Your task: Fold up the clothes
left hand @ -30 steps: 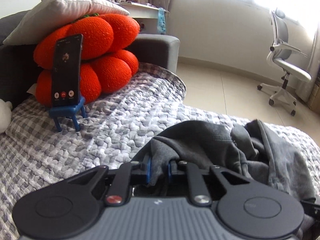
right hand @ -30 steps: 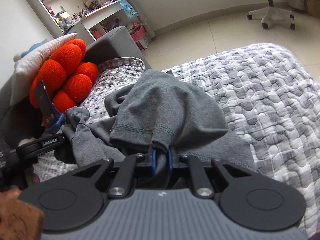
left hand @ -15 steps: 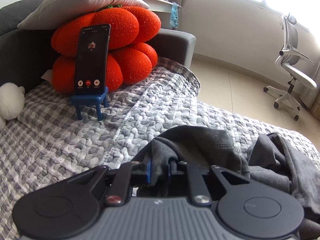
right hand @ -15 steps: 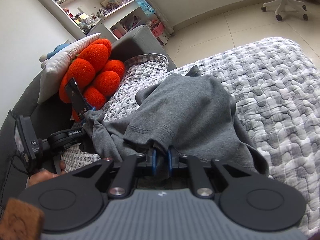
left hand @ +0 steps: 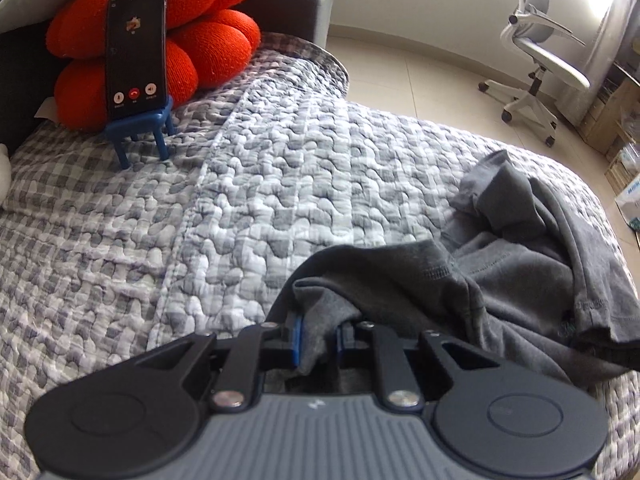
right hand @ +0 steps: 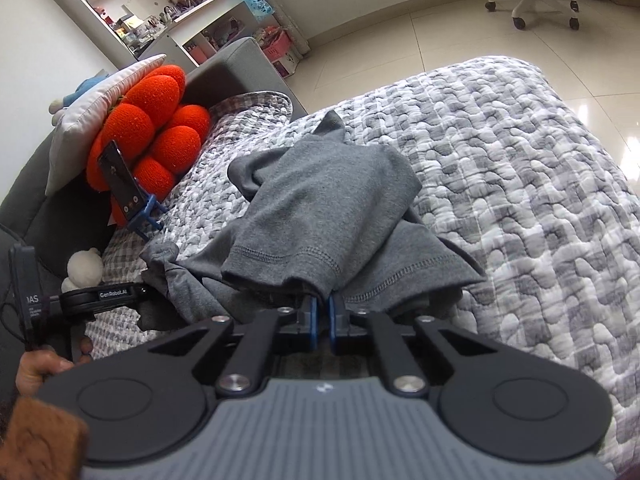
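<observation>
Nearest the viewer, the right gripper (right hand: 320,322) had its blue fingers (right hand: 312,322) drawn almost together, pinching a thin bit of the hem of a grey garment (right hand: 320,204). The left gripper (left hand: 318,340) held its fingers (left hand: 297,340) slightly apart, clamped on a thicker bunch of the same grey cloth. The garment lay crumpled on the quilted bed cover (right hand: 520,200), partly lifted between the two grippers, its far end bunched toward the middle of the bed.

Risks, as a judgement: the right grip caught only a narrow edge of fabric, so a firm pull could tug the hem free. The left grip seemed to hold several layers at once, which could keep the garment from spreading flat and leave a lopsided fold. Dragging the cloth across the textured quilt could also snag or rumple it further.

Farther back, a phone (left hand: 136,48) stood upright on a small blue stand (left hand: 140,130), leaning against an orange cushion (left hand: 208,40). A wide sweep of cloth toward it could knock it over.

Hard to make out: which part of the garment each gripper held, whether it was a shirt or shorts, and how its underside was folded. The gripper bodies hid the cloth directly beneath them. Only a fragment of the person's left hand (right hand: 44,368) showed at the edge of the right wrist view.
</observation>
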Available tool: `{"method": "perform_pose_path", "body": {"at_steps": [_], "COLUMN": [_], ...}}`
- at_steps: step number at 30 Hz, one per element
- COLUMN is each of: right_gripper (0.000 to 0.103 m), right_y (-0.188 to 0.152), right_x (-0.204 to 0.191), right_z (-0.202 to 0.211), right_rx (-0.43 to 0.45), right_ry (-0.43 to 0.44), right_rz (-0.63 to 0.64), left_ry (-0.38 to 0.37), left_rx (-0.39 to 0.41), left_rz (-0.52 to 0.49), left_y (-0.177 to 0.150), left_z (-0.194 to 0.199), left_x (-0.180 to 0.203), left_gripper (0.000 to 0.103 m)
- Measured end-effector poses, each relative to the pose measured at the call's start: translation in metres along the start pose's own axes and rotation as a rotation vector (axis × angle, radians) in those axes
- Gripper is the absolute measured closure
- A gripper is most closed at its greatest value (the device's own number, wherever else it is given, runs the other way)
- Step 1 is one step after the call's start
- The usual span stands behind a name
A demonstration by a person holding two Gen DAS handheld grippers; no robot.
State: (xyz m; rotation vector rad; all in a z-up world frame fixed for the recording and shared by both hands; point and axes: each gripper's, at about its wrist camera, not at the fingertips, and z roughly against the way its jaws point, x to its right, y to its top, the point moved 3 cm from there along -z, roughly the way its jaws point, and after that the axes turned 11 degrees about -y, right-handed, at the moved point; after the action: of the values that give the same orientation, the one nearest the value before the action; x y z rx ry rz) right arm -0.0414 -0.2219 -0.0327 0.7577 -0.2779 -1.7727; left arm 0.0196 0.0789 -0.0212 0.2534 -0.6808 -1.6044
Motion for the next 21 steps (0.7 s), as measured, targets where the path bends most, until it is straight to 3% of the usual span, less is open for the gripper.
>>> {"method": "perform_pose_path", "body": {"at_steps": [4,5,7,12,13,14,15,21], "right_gripper": [0.1,0.095,0.089,0.086,0.079,0.062,0.055,0.053], "right_y": [-0.006,-0.007,-0.005,0.003,0.004,0.006,0.008,0.013], "right_x": [0.007,0.009,0.012,0.013,0.011,0.009,0.006,-0.014], "right_z": [0.008,0.01,0.013,0.014,0.013,0.012,0.013,0.005], "right_rx": [-0.012,-0.009,0.007,0.041,0.045,0.052,0.069,0.144], "right_ry": [-0.028,-0.029,-0.028,-0.021,-0.022,-0.022,-0.021,-0.02], "right_rz": [0.007,0.004,-0.013,-0.033,-0.035,-0.036,-0.032,-0.011], "left_ry": [-0.036,-0.046,-0.062,-0.13,-0.141,-0.148,-0.148,-0.135], "left_rx": [-0.014,-0.014,-0.01,0.05,0.063,0.077,0.086,0.088], "left_rz": [0.016,0.028,0.047,0.127,0.147,0.165,0.174,0.23], "left_y": [-0.004,-0.004,-0.002,0.006,0.008,0.009,0.01,0.014], "left_z": [0.013,0.016,0.022,0.039,0.041,0.043,0.043,0.024], "left_x": [-0.005,-0.008,-0.011,-0.022,-0.024,-0.026,-0.027,-0.027], "left_gripper": [0.082,0.08,0.065,0.05,0.048,0.047,0.044,0.039]}}
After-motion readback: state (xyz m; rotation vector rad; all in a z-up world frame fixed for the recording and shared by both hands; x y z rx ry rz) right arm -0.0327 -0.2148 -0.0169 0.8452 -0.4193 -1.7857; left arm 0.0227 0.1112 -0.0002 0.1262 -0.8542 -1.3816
